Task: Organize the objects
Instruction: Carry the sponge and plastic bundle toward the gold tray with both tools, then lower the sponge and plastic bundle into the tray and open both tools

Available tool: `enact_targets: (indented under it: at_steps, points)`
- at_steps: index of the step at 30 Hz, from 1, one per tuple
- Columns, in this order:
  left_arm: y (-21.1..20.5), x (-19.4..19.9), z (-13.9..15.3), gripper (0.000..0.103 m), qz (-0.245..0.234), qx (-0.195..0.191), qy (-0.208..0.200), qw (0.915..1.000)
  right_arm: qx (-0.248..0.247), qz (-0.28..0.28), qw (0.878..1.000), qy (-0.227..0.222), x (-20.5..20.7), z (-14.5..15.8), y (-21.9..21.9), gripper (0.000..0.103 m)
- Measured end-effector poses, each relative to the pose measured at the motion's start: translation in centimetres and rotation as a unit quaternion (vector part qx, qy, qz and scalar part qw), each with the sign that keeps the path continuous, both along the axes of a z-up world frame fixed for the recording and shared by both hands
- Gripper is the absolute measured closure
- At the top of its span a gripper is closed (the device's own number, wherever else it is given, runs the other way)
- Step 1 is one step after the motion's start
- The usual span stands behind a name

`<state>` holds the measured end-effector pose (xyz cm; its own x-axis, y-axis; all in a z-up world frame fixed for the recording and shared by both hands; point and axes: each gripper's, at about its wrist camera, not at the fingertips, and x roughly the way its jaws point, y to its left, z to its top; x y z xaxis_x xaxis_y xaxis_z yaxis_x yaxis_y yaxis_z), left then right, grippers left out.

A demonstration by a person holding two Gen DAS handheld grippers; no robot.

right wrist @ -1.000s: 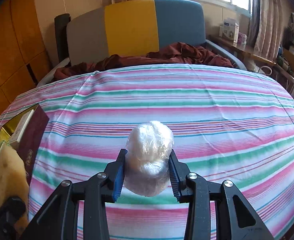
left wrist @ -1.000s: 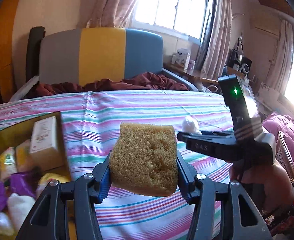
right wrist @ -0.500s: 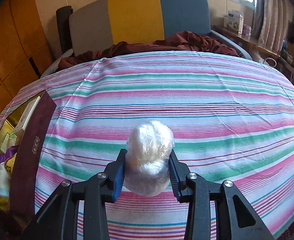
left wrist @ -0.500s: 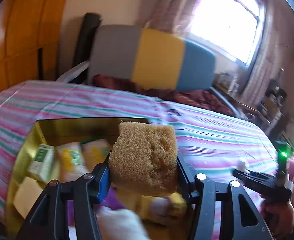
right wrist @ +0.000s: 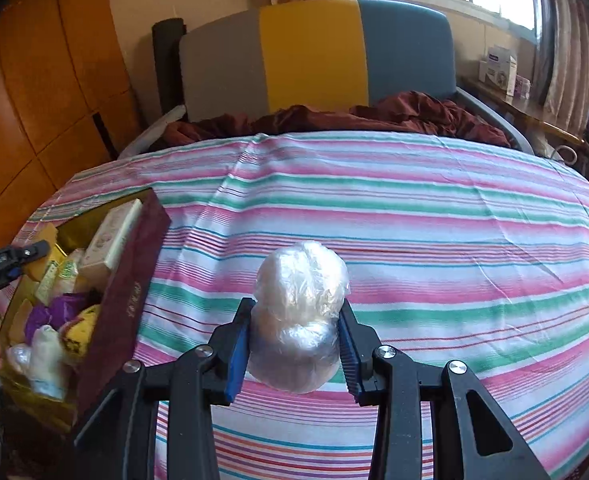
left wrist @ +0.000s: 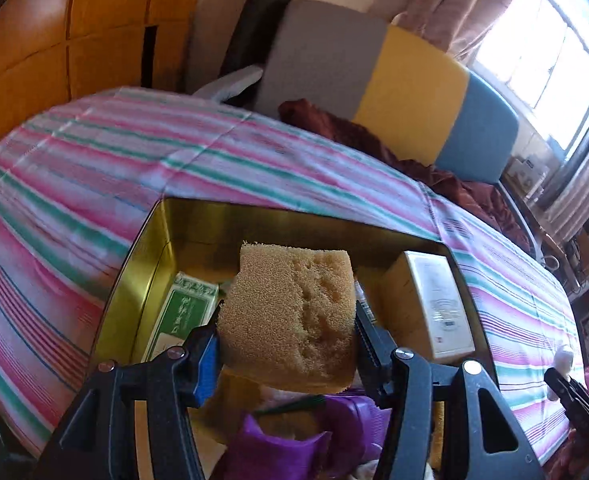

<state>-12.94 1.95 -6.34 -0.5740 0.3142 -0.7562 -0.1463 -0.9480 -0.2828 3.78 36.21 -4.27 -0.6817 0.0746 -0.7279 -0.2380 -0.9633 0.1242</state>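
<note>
Two tongs, both loaded. Left wrist view: left tongs [left wrist: 288, 346], jaws just eased wider, pinch a tan sponge [left wrist: 290, 316] above the gold-lined box [left wrist: 150, 240]. Right wrist view: right tongs [right wrist: 294, 350] clamp a plastic-wrapped white ball [right wrist: 300, 316] over the striped bedsheet [right wrist: 414, 216], right of the box.

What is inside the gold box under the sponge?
The gold box holds a green-and-white packet, a white carton and purple wrappers. The sponge and the left gripper hide its middle.
</note>
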Motion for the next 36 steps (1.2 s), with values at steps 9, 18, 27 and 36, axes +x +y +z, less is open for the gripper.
enact_targets:
  at_steps: [9, 18, 27, 36]
  points:
    - [-1.1, 0.9, 0.0, 0.025, 0.017, 0.011, -0.029, 0.9994, 0.005, 0.055, 0.998, 0.031, -1.0, 3.1, -4.2, 0.063]
    - [-3.3, 3.5, 1.1, 0.025, 0.028, 0.036, -0.007, 0.9989, 0.014, 0.118, 0.992, 0.036, -2.3, 4.0, -9.1, 0.063]
    - [-5.7, 4.8, 3.2, 0.025, 0.069, 0.071, 0.021, 0.9949, 0.009, 0.187, 0.982, 0.019, -4.7, 3.6, -14.0, 0.063]
    - [-6.8, 6.6, 4.0, 0.025, 0.08, 0.036, 0.052, 0.9948, 0.016, 0.236, 0.972, 0.0, -7.9, 2.9, -18.7, 0.063]
